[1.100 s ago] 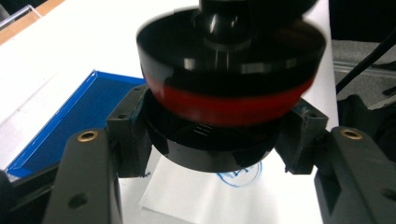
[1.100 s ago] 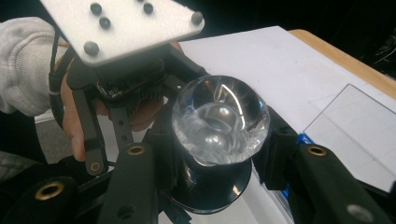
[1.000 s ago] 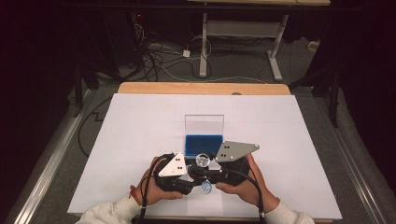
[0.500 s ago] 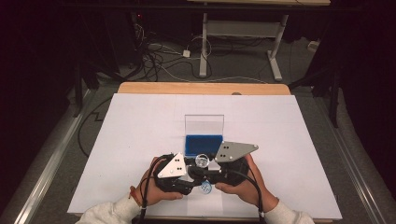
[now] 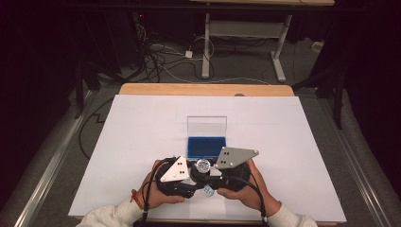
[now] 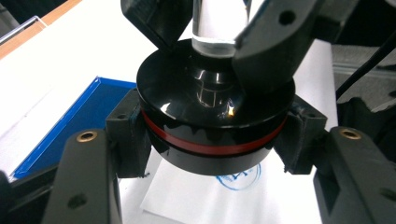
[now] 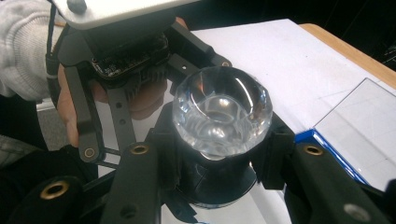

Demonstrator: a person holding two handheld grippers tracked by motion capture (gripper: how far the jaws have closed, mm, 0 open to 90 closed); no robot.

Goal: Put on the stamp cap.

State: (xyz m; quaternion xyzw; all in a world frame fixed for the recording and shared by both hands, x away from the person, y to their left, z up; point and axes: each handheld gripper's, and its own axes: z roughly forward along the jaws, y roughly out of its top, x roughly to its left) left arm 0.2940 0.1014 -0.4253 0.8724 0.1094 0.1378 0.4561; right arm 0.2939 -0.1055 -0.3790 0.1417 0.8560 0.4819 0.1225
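A stamp with a clear faceted knob [image 5: 203,165] and a round black base with a red ring [image 6: 215,116] is held between both grippers near the table's front edge. My left gripper [image 6: 215,140] is shut on the black base from both sides. My right gripper [image 7: 219,158] is shut on the stem just under the clear knob [image 7: 222,109]. In the high view the left gripper [image 5: 196,177] and right gripper [image 5: 211,173] meet at the stamp. Under it lies a small white paper with a blue stamp mark [image 6: 238,176].
A blue ink pad box [image 5: 206,147] stands open just behind the grippers, its clear lid [image 5: 206,126] upright at the back. A white sheet [image 5: 142,132] covers the wooden table. Cables and a desk frame [image 5: 241,42] lie on the floor beyond.
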